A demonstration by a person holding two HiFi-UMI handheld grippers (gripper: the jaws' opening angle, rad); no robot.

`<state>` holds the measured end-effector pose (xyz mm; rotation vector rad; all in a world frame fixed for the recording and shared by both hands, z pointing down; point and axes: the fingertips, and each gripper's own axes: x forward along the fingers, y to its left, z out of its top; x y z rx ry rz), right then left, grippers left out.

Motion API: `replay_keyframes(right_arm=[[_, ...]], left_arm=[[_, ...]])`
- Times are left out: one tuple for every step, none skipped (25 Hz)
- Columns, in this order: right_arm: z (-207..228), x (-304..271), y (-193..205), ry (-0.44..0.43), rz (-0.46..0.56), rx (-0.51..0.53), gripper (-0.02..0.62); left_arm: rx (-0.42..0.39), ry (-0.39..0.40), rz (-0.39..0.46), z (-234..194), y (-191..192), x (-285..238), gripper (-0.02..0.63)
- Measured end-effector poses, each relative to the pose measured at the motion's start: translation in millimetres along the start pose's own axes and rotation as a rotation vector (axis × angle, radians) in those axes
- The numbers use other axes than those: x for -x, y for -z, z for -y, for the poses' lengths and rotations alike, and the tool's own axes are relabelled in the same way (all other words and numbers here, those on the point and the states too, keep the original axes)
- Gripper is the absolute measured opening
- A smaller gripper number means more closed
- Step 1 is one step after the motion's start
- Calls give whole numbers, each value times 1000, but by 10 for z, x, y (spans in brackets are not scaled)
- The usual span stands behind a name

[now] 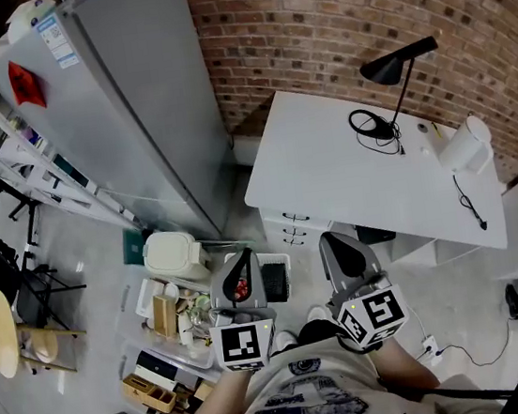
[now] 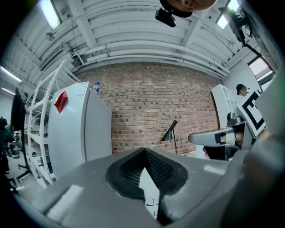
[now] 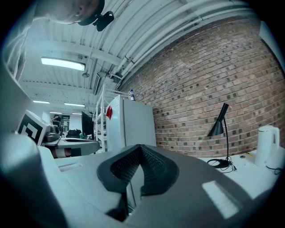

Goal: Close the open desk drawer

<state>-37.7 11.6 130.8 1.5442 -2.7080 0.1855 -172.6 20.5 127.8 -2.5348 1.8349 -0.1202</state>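
Observation:
The white desk (image 1: 330, 168) stands ahead against the brick wall. Its drawer unit (image 1: 292, 227) shows white fronts with dark handles under the near left corner; I cannot tell how far any drawer stands out. My left gripper (image 1: 239, 263) and right gripper (image 1: 340, 240) are held close to the person's chest, short of the desk and touching nothing. In the left gripper view the left gripper (image 2: 144, 153) is shut with its pads meeting at the tip and nothing between them. In the right gripper view the right gripper (image 3: 140, 149) is likewise shut and empty.
A tall grey fridge (image 1: 123, 106) stands left of the desk. A black lamp (image 1: 401, 64), a coiled cable (image 1: 371, 125) and a white kettle (image 1: 466, 141) sit on the desktop. A white bin (image 1: 175, 255) and cluttered crates (image 1: 173, 312) crowd the floor left of the drawers.

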Motion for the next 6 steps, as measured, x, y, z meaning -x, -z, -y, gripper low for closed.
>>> replay_keyframes(right_arm=[[2, 3, 3, 1, -1, -1, 23], [5, 7, 5, 4, -3, -3, 23], [6, 12, 7, 5, -5, -5, 23], [3, 17, 7, 5, -5, -5, 23], [-2, 21, 6, 4, -5, -4, 23], [-8, 26, 4, 3, -5, -2, 23]], left_arm=[[0, -1, 1, -2, -3, 4, 0], [1, -1, 2, -3, -7, 8, 0], [2, -1, 3, -2, -12, 13, 0], [3, -2, 5, -1, -21, 18, 2], [4, -2, 8, 1, -35, 24, 0], [6, -2, 11, 4, -51, 30, 0]])
